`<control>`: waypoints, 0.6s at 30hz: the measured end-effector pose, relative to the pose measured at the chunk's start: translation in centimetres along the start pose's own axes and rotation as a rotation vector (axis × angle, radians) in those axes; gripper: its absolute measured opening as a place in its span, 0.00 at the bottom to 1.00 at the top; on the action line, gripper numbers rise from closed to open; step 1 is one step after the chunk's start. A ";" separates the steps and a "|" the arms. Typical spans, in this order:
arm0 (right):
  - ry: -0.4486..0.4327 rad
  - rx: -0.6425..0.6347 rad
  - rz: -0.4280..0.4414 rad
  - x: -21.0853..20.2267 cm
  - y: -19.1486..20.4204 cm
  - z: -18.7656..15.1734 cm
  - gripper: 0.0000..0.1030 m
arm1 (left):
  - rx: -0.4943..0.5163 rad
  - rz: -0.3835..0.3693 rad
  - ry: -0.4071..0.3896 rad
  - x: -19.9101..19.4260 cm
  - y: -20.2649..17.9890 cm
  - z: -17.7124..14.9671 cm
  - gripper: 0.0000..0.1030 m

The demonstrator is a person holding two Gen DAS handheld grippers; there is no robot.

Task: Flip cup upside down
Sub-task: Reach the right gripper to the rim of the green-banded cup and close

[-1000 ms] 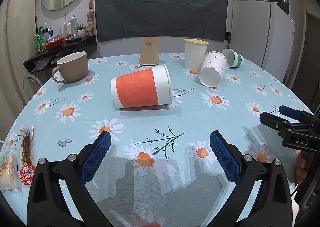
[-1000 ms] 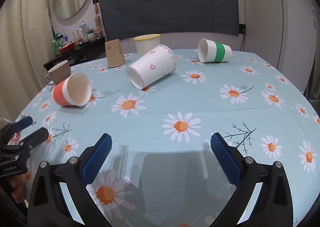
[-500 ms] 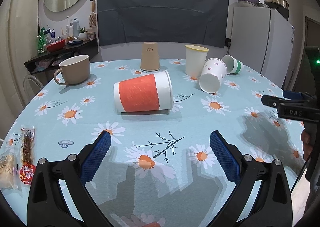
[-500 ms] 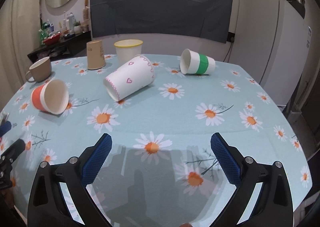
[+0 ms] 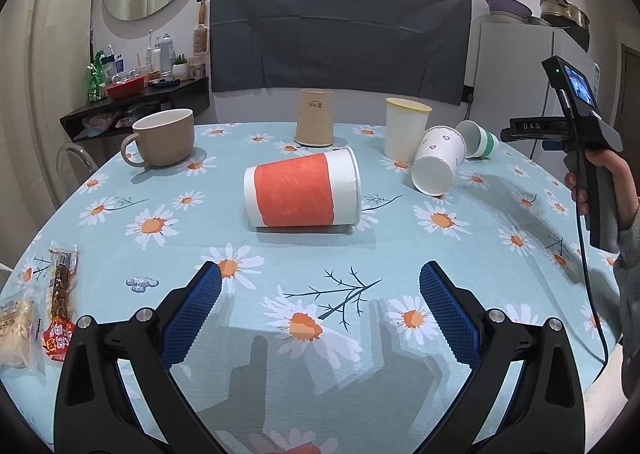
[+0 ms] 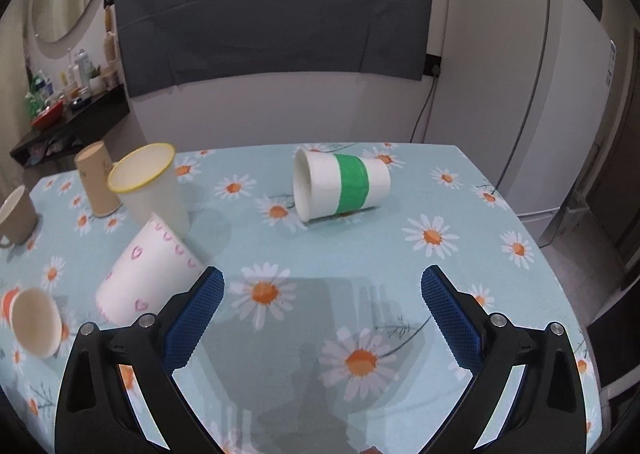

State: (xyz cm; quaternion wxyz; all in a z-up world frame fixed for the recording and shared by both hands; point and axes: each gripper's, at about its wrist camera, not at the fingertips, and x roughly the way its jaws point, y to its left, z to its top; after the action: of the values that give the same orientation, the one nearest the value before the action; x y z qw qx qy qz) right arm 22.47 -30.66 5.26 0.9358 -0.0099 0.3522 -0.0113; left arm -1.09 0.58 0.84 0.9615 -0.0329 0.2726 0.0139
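An orange-banded paper cup (image 5: 304, 191) lies on its side mid-table, ahead of my open, empty left gripper (image 5: 320, 302). A white cup with pink hearts (image 5: 440, 159) lies on its side; in the right wrist view it (image 6: 148, 278) is just left of my open, empty right gripper (image 6: 322, 306). A green-banded cup (image 6: 340, 183) lies on its side ahead of the right gripper, mouth to the left. A yellow-rimmed cup (image 6: 150, 185) stands upright. A brown paper cup (image 5: 315, 117) stands upside down. The right gripper's body (image 5: 576, 125) is raised at the table's right side.
A tan mug (image 5: 162, 137) stands at the back left. Snack packets (image 5: 40, 318) lie at the table's left edge. The table has a daisy-print cloth (image 5: 440, 254). A white fridge (image 6: 520, 93) stands to the right, a shelf of bottles (image 5: 132, 93) at the back left.
The right gripper has risen and moved forward toward the green-banded cup, which now looks larger and nearer. The left gripper has pulled back and up slightly. No cup has moved.
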 end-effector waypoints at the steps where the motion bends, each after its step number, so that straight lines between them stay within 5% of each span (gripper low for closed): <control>1: -0.005 -0.008 -0.008 0.8 -0.1 0.6 0.92 | -0.004 -0.002 0.003 0.1 0.1 0.0 0.94; 13: 0.024 0.069 -0.121 9.8 -0.5 4.3 0.90 | 0.000 0.000 0.027 0.5 -0.1 0.0 0.94; 16: 0.028 0.064 -0.150 10.4 -0.5 4.2 0.70 | 0.000 -0.002 0.031 0.6 -0.1 0.0 0.94; 18: 0.026 0.049 -0.162 10.7 -0.5 3.9 0.68 | 0.000 -0.003 0.031 0.6 -0.1 0.0 0.94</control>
State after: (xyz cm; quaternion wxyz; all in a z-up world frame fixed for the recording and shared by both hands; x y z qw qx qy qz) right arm 33.11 -31.41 1.18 0.9272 -0.0155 0.3618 -0.0956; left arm -0.54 0.48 0.54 0.9571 -0.0332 0.2876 0.0120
